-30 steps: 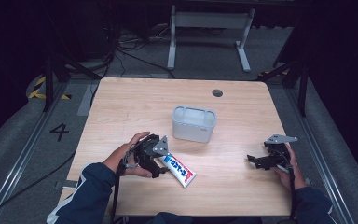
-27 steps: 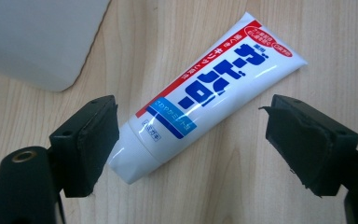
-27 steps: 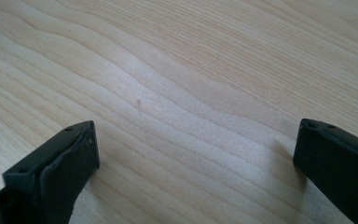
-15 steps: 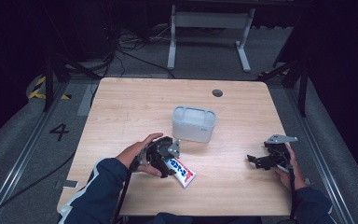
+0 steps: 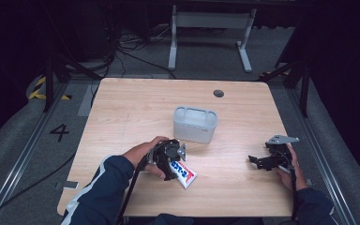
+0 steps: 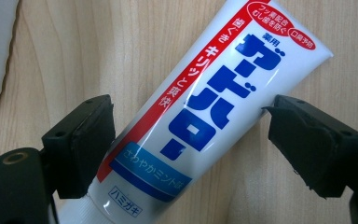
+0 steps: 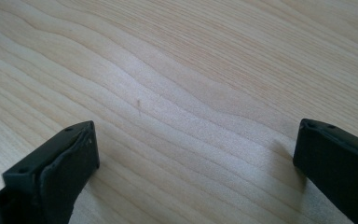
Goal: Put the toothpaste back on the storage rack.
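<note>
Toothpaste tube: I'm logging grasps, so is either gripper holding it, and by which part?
Not yet: the left gripper straddles the toothpaste tube mid-body, jaws just opening; the right gripper is empty.

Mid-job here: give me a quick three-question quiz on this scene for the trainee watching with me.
1. True or false: the left tool has its jaws on either side of the toothpaste tube.
2. What lies between the jaws of the right tool? A) a tube B) bare wooden table C) the grey container
3. On the table, is the grey container beyond the tube, as seen from the person's side, or nearer?

Key
1. True: the tube lies flat between them. The left jaw looks at or against its edge, the right jaw stands just off it, and the jaws have just been opening.
2. B
3. Beyond it, near the table's middle.
</note>
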{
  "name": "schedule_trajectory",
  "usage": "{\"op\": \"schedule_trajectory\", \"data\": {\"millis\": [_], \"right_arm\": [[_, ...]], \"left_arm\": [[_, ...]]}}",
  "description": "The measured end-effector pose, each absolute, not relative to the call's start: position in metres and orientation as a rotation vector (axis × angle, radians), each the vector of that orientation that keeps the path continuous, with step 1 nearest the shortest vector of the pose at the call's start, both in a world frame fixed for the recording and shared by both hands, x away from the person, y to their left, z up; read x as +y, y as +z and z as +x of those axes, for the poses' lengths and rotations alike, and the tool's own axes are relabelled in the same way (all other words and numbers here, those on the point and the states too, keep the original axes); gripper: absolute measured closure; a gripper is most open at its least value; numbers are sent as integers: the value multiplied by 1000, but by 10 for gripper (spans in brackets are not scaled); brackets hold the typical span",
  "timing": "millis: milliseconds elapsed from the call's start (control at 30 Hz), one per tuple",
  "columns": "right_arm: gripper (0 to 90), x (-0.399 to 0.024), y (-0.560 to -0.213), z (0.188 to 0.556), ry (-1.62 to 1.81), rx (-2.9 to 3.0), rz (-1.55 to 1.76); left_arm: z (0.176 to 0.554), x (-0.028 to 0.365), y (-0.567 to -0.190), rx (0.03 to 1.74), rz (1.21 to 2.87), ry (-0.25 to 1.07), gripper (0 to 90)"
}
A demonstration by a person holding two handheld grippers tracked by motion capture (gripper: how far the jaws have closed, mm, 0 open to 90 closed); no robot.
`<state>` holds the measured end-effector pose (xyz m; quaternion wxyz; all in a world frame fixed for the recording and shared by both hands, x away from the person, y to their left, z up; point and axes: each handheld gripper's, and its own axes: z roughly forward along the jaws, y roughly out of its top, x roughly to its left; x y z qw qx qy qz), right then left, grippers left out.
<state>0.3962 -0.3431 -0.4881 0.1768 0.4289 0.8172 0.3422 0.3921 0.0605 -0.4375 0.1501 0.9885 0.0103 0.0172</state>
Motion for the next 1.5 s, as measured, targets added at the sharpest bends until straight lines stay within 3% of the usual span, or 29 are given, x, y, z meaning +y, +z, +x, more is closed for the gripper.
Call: {"op": "schedule_trajectory", "data": {"millis": [400, 800, 1100, 1500], "right_arm": [[2, -343, -488, 396, 969, 2314, 1212], [2, -343, -488, 397, 970, 2317, 1207], [2, -343, -488, 397, 970, 2319, 1205], [2, -343, -488, 399, 978, 2333, 1188]], "left_arm": [[385, 72, -446, 82, 2919, -18, 211], [386, 54, -446, 39, 2945, -17, 251], [387, 46, -443, -13, 2969, -30, 390], [387, 39, -441, -55, 3017, -41, 468]]}}
